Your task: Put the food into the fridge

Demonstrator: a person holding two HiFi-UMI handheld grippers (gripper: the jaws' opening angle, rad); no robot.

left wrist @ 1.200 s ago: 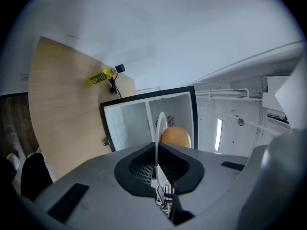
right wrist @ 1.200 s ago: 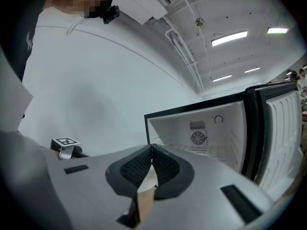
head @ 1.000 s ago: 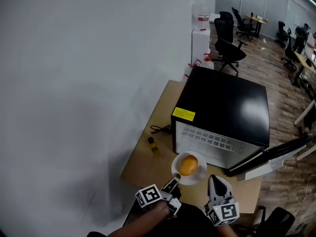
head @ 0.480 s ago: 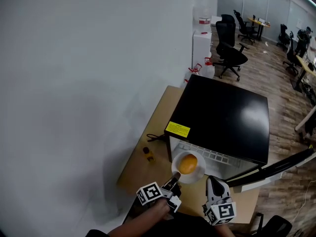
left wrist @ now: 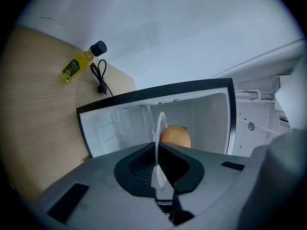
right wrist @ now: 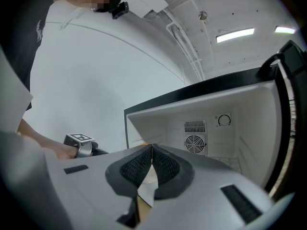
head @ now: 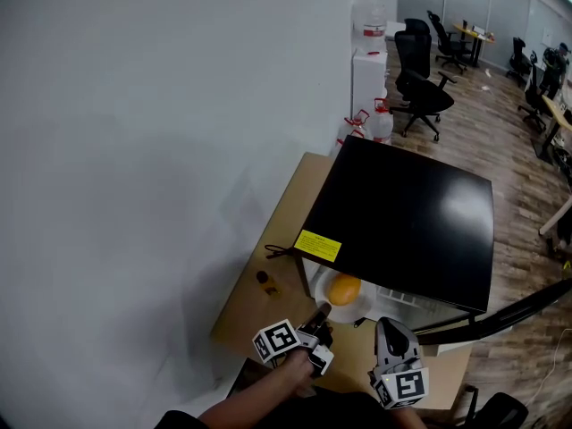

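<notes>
And the plate [head: 342, 307] is going in! A second ago it hung out in front of the fridge [head: 402, 213], over the desk [head: 259, 315]. Now its far rim and the orange food [head: 344, 288] on it sit right at the mouth, tucked under the black top edge. The fridge also fills more of the head view than it did, so the person is closing in with both hands.

The left claw [head: 320, 312] is clamped tight on the plate's near rim. Its own view shows the plate edge-on between the pads, the food riding just beyond them, and the white fridge interior straight ahead. Everything looks level, and the food sits steady.

The right claw [head: 394, 332] tags along beside it, jaws pressed together with nothing in them. Its view looks into the fridge at the round fan [right wrist: 194, 143] on the back wall. The door [head: 500, 309] stands wide open to the right, clear of the path.

Off to the left, the small yellow bottle [left wrist: 79, 63] and the black cable [left wrist: 99, 75] lie on the desk, well out of the way.

So the carry looks nearly done. As I read it, what's left is to push the plate deeper, set it down on the fridge floor and let go. One thing to watch is that thin rim grip, since a tilt could roll the food off.
</notes>
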